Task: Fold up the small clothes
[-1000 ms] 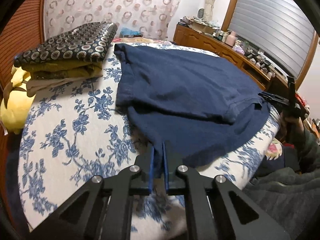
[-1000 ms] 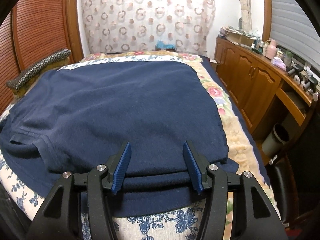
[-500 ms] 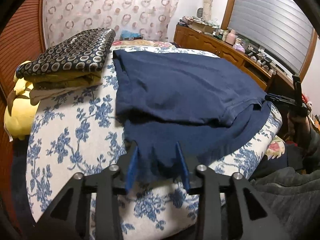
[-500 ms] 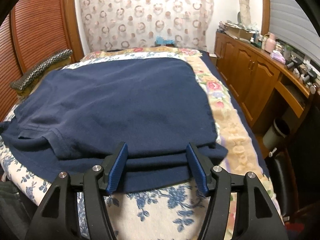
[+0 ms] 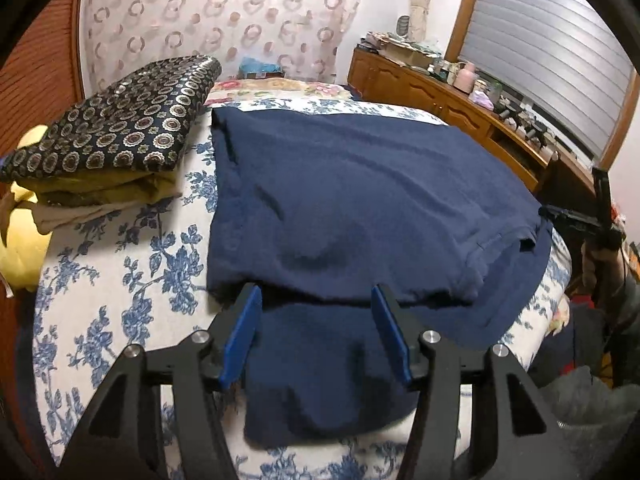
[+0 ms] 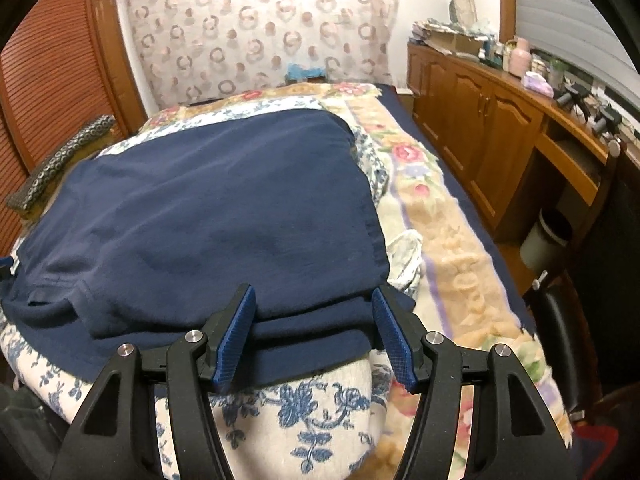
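Shirt (image 5: 360, 200): one navy garment, laid flat on the bed and folded over itself; an upper layer is seen lying on a lower layer that reaches the near bed edge.
Sleeve (image 6: 60, 300): one hemmed sleeve is seen at the left of the right wrist view, lying on the lower layer.
Left gripper (image 5: 316, 332): jaws opening; the near edge of the shirt lies between the blue pads (image 5: 240, 336), which are not pressed on it.
Right gripper (image 6: 314, 336): jaws set moderately wide; the folded shirt edge lies between them, untouched by the pads (image 6: 236, 336).
Grippers counted: two, one per hand; the right gripper (image 5: 580, 220) is also seen in the left wrist view, at the far right of the shirt.
Stack (image 5: 108, 148): one pile of folded textiles beside the shirt, topped by a dark ring-patterned cloth, with olive and beige layers below.
Yellow item (image 5: 20, 248): one, at the left bed edge; its kind cannot be told.
Bed (image 5: 120, 280): covered by a white sheet with blue flowers; a cream floral blanket (image 6: 452, 240) is seen along its right side.
Room: ring-patterned curtain (image 6: 260, 32) behind the bed, louvred wooden door (image 6: 48, 72) at left, wooden cabinet (image 6: 480, 120) with cluttered top at right, window blind (image 5: 540, 60) above it.
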A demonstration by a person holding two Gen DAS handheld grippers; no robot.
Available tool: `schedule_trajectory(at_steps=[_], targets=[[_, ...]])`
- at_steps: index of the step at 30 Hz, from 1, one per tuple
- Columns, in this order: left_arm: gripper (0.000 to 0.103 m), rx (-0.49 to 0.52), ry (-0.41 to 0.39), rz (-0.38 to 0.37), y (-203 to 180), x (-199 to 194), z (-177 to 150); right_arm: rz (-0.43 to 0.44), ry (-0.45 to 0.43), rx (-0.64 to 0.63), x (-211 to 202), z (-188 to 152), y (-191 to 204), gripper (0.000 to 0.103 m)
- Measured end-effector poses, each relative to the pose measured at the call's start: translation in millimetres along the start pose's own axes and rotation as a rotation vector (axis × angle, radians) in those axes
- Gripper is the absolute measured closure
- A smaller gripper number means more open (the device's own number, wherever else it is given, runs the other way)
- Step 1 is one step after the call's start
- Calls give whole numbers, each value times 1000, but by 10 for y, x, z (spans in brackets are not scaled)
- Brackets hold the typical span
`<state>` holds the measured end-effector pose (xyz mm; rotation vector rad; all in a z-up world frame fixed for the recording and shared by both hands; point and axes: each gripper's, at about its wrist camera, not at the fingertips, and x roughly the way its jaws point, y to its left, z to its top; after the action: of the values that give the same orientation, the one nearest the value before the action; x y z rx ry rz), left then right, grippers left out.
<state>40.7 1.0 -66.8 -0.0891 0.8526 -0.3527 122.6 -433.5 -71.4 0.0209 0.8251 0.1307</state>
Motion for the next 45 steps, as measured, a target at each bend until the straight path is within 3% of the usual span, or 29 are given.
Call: schedule_trajectory(at_steps=[3,6,11,15,18,19,23,27,32,36,40,45], targets=[[47,-20,12,3,34,69,38,-1,19,4,70,15,8,42],[55,2,11,21,-5,112,61,-23,18,-18,85,33,28,55],[55,15,30,30,-26,217,105,-71,6,-54,66,57,33,84],[57,10,31,34,-8,278,113,-69,-5,-78,32,53,10,95],[76,17,28,58,-35,287,112,-64,-19,-100,6,60,34,99],[87,15,31,49,-33,288,114,-64,-32,-105,-19,61,46,99],[103,33,3,37,-39,222,120,-56,-92,-100,-134,108,51,100],[103,51,-71,-2,-116,-9,150,-63,-151,-102,-274,187,62,100],[103,75,-112,1,-203,-168,177,-62,-207,-107,-434,290,71,101],[102,38,-47,14,-98,-53,218,-58,-189,-119,-397,296,100,101],[77,38,12,50,-69,77,109,-65,-193,-122,-381,269,113,101],[68,10,60,54,-17,216,33,-77,-239,-120,-500,289,120,101]])
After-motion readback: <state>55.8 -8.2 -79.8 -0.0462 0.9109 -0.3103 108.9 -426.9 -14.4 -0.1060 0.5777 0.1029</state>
